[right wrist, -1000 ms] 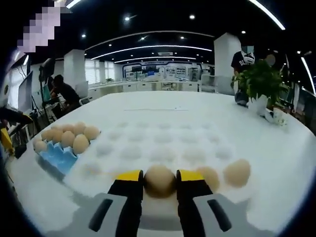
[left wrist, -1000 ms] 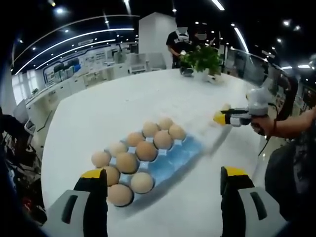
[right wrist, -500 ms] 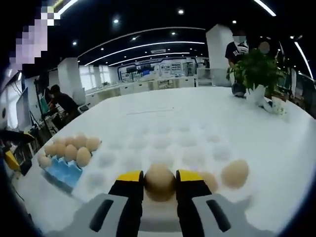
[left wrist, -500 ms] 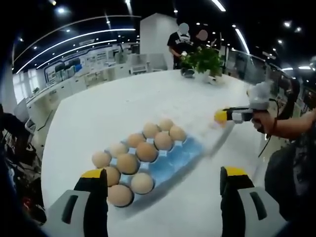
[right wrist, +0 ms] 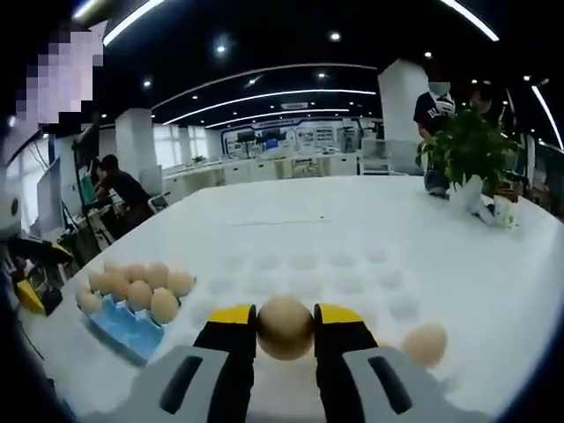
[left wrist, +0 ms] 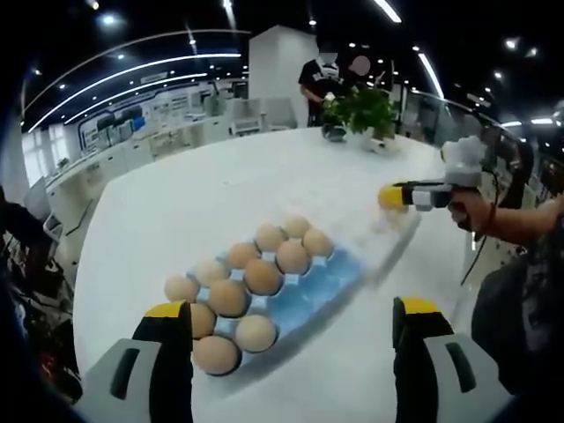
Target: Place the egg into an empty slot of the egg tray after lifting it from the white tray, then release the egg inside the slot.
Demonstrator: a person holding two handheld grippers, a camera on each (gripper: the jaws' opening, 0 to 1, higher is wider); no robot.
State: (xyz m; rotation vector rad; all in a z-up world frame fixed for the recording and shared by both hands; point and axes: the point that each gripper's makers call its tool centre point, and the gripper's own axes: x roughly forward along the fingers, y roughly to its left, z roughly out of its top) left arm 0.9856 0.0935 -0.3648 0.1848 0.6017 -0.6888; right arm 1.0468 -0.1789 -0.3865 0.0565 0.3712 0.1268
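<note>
My right gripper (right wrist: 285, 324) is shut on a tan egg (right wrist: 285, 327), held above the white tray (right wrist: 308, 273) with its round hollows. One more egg (right wrist: 425, 344) lies in the white tray at the lower right. The blue egg tray (right wrist: 123, 322) sits to the left, holding several eggs. In the left gripper view the blue egg tray (left wrist: 310, 286) lies ahead with several eggs (left wrist: 263, 276) and bare slots on its right side. My left gripper (left wrist: 291, 339) stands open before it, nothing between its jaws. The right gripper (left wrist: 394, 196) enters from the right, a hand on it.
A potted green plant (right wrist: 469, 150) stands at the far right of the white table (left wrist: 220, 194). People stand behind the plant and one person sits at the far left. The table's near edge lies close below my left gripper.
My right gripper has risen with the egg; the white tray and its remaining egg now sit lower and farther. The left gripper has stayed still and open.
</note>
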